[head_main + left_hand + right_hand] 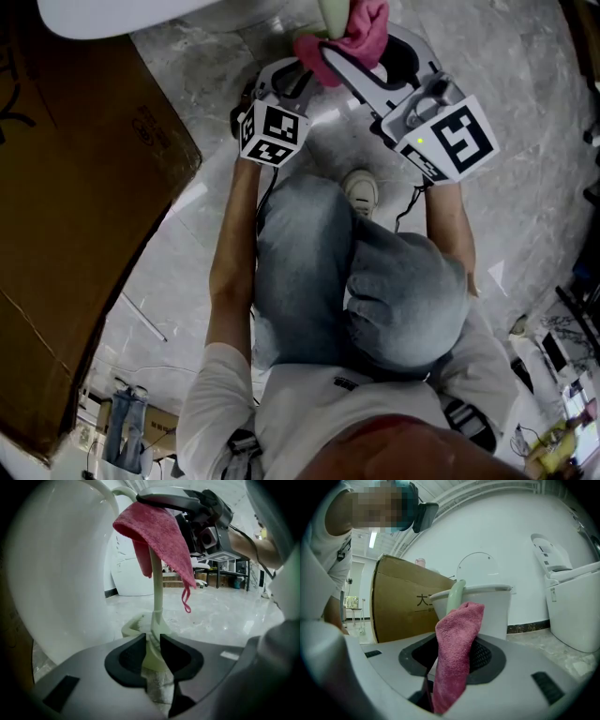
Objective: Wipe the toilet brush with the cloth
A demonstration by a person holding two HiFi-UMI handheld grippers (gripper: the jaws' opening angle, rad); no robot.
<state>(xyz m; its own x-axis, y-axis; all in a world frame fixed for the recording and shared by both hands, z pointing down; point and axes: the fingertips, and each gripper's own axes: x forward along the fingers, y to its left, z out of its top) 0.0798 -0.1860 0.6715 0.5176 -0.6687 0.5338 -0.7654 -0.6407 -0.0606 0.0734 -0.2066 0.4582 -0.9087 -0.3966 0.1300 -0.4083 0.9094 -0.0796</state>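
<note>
Left tongs [152,645] pinch the pale green plastic toilet brush [158,588] low on its upright handle. Right tongs [454,660] are opening around the pink terry cloth [457,639] draped over the handle's top, apparently slack. They should close snugly, then stroke downward.

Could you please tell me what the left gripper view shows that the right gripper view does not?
Only the left gripper view: the left tool shut low on the toilet brush handle, and the brush holder on the floor. Only the right gripper view: the cardboard box, a second toilet at right, and the right tool with its jaws opening and the pink cloth between them. Both: the cloth on the upper handle, and a white toilet bowl.
</note>
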